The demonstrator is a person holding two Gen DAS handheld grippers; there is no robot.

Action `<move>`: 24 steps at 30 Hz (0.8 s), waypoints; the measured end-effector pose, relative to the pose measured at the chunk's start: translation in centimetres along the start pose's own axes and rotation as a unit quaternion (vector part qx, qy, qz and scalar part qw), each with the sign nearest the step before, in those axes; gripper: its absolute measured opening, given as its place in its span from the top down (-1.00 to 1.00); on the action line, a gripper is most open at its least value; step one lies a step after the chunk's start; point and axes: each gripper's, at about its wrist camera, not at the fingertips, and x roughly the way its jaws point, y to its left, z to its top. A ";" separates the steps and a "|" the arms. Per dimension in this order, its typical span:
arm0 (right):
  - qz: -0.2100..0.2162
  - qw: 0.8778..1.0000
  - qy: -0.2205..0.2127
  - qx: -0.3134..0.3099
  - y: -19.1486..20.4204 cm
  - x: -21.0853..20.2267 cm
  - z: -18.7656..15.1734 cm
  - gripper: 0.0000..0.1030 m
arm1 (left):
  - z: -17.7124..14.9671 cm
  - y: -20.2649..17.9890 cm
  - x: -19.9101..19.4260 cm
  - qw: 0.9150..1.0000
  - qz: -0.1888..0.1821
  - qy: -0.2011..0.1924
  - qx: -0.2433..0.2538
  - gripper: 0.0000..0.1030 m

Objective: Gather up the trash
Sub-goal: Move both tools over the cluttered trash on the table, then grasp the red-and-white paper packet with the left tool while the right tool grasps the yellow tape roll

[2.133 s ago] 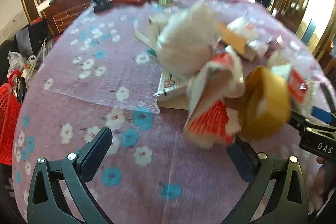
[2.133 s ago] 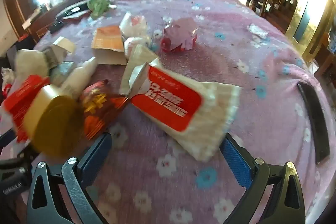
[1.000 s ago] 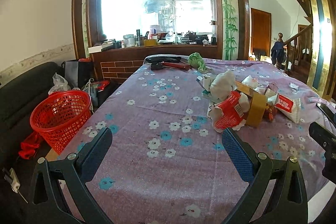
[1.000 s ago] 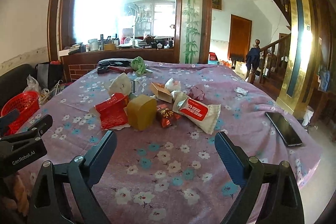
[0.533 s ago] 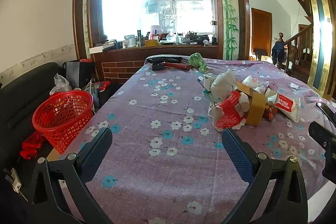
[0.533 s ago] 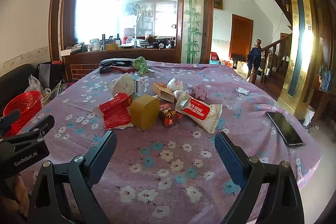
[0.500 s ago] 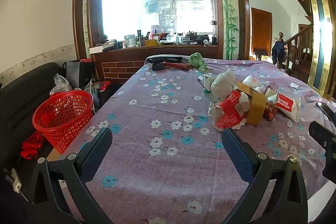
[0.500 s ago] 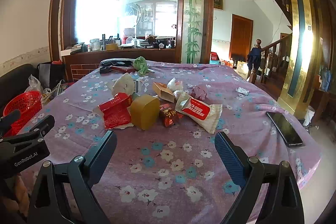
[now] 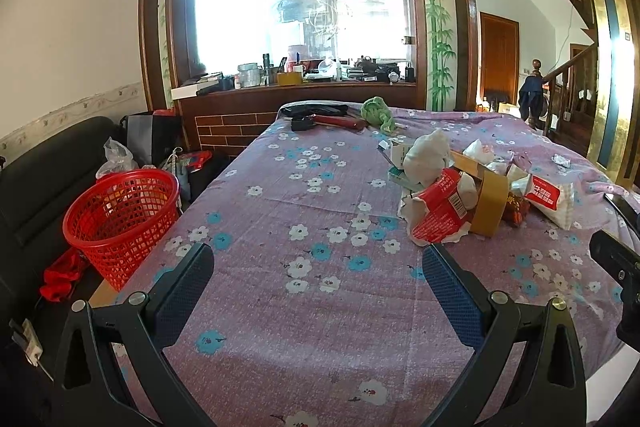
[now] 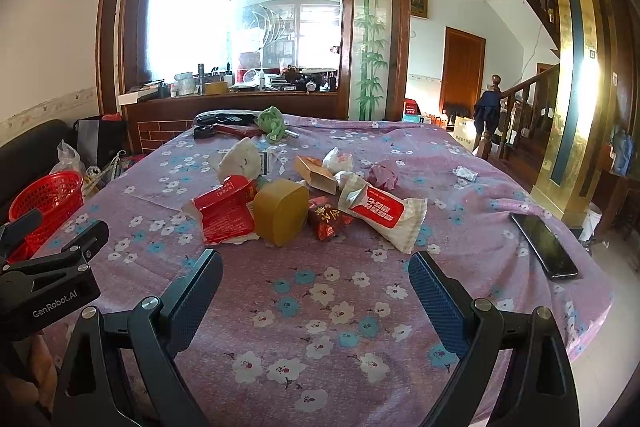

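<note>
A heap of trash lies on the purple flowered tablecloth (image 10: 320, 299): a red wrapper (image 10: 226, 213), a tan tape roll (image 10: 280, 213), a white-and-red packet (image 10: 384, 213), a small red packet (image 10: 329, 219), a cardboard box (image 10: 316, 173) and a white wad (image 10: 239, 161). The heap also shows in the left wrist view, with the red wrapper (image 9: 438, 213) nearest. A red mesh basket (image 9: 120, 215) stands left of the table. My left gripper (image 9: 318, 281) and my right gripper (image 10: 315, 281) are open and empty, held back near the table's front edge.
A black phone (image 10: 544, 245) lies near the table's right edge. A green cloth (image 10: 272, 123) and dark tools (image 10: 218, 129) lie at the far end. A small white scrap (image 10: 466, 172) lies at the right. A dark sofa (image 9: 36, 179) is beyond the basket.
Two seconds ago both grippers were close in among the trash; they have pulled back to the table's near edge. Over the last second almost nothing has moved.
</note>
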 end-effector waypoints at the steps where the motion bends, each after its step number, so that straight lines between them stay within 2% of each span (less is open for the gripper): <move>1: 0.001 1.000 0.000 0.000 0.0 0.0 0.0 -0.87 | 0.0 0.0 0.0 1.000 0.000 0.001 0.000 -1.00; 17: 0.015 1.000 0.020 0.009 -0.4 1.3 0.5 -0.80 | -0.3 0.0 0.6 1.000 -0.004 0.019 0.002 -1.00; 22: 0.023 0.999 0.033 0.011 -0.9 2.4 0.8 -0.77 | 0.5 -0.2 1.7 0.999 -0.024 0.036 0.014 -1.00; 24: 0.034 0.999 0.041 0.013 -1.0 3.0 1.0 -0.69 | 1.3 -0.5 2.5 0.998 -0.041 0.046 0.026 -1.00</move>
